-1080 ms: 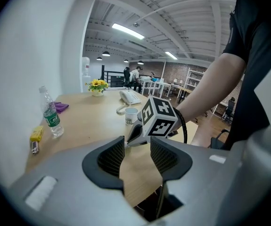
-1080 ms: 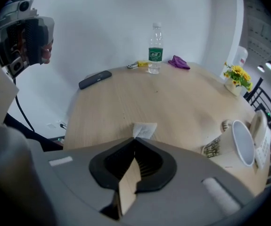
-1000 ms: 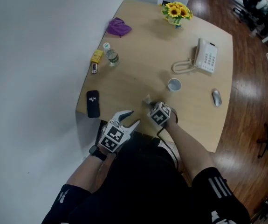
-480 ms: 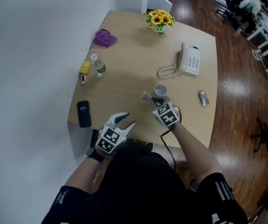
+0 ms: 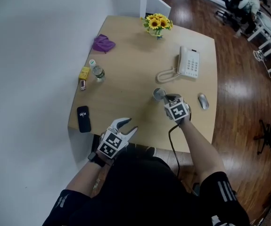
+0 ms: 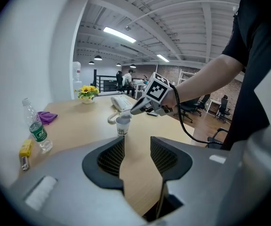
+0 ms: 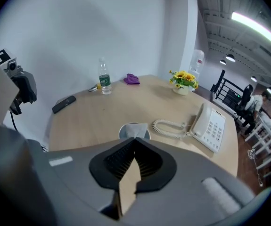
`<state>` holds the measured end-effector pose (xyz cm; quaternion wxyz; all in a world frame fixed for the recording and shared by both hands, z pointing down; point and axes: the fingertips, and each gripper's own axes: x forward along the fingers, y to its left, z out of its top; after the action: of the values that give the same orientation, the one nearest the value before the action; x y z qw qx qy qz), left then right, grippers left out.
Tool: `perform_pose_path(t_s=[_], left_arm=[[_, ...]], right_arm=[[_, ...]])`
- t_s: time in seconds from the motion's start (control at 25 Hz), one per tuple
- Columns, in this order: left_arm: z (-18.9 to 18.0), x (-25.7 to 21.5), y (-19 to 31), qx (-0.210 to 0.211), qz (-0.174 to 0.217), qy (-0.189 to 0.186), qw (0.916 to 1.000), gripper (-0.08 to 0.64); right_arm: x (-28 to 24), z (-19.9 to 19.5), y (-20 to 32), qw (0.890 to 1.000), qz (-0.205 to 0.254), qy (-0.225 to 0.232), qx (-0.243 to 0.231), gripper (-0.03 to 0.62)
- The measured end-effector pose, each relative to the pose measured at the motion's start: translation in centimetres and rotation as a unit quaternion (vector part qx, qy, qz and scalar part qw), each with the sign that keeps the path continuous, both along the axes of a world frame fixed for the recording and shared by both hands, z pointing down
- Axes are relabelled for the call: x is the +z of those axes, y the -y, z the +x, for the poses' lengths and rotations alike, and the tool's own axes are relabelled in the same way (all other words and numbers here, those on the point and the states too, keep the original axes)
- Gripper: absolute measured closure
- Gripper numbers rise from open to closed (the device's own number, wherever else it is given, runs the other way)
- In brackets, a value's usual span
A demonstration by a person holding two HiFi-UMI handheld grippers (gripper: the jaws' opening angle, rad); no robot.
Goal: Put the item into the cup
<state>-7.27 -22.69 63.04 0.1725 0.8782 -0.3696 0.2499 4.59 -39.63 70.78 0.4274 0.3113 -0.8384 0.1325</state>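
Now the right tongs [image 5: 166,97], clamped on the pale item [image 7: 134,128], have risen over the cup [image 6: 122,127]; left tongs [image 5: 128,125] gape empty.

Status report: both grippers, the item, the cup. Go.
Left gripper open, empty. Right gripper shut on pale item, over the cup mouth. Nothing in the way.
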Motion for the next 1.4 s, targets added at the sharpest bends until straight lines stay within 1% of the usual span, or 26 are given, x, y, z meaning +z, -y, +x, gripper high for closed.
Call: perform_pose_path(t_s=[0.24,0.36,0.52,0.8,0.92,1.0,1.08,1.2,1.28,1.4], left_arm=[[-0.5,0.1,0.0,-0.011,-0.004,0.002,0.9999,0.393],[-0.7,0.0,-0.1,-0.013,-0.004,0.003,0.9999,0.393],[-0.8,-0.1,-0.1,-0.016,-0.004,0.003,0.9999,0.393],[-0.7,-0.2,-0.2,-0.01,0.001,-0.001,1.0,0.393],[-0.6,-0.7,-0.1,-0.005,0.008,-0.004,0.9999,0.393],[-0.7,-1.0,0.0,-0.002,0.012,-0.006,0.9999,0.393],[-1.0,-1.2,-0.1,0.002,0.016,-0.008,0.9998,0.393],[-1.2,-1.5,-0.5,0.013,0.021,-0.011,0.9996,0.393],[-1.3,-1.6,-0.8,0.022,0.022,-0.012,0.9994,0.393],[-1.5,-1.9,-1.4,0.04,0.023,-0.014,0.9989,0.393]], right_arm=[[1.5,-0.4,0.1,1.0,-0.002,-0.017,-0.01,0.583],[1.4,-0.8,0.4,1.0,0.002,-0.013,-0.011,0.578],[0.8,-0.9,0.7,1.0,0.008,-0.004,-0.011,0.54],[-0.5,0.0,0.3,1.0,0.017,0.017,0.008,0.538],[-1.8,0.5,-0.4,0.999,0.021,0.039,0.021,0.538],[-3.0,0.6,-1.0,0.997,0.019,0.065,0.032,0.538],[-4.4,0.6,-2.0,0.994,0.02,0.095,0.044,0.538],[-7.4,0.4,-4.0,0.989,0.037,0.133,0.052,0.539],[-9.4,0.4,-5.5,0.985,0.05,0.155,0.056,0.54],[-11.6,0.6,-8.3,0.98,0.058,0.181,0.061,0.54]])
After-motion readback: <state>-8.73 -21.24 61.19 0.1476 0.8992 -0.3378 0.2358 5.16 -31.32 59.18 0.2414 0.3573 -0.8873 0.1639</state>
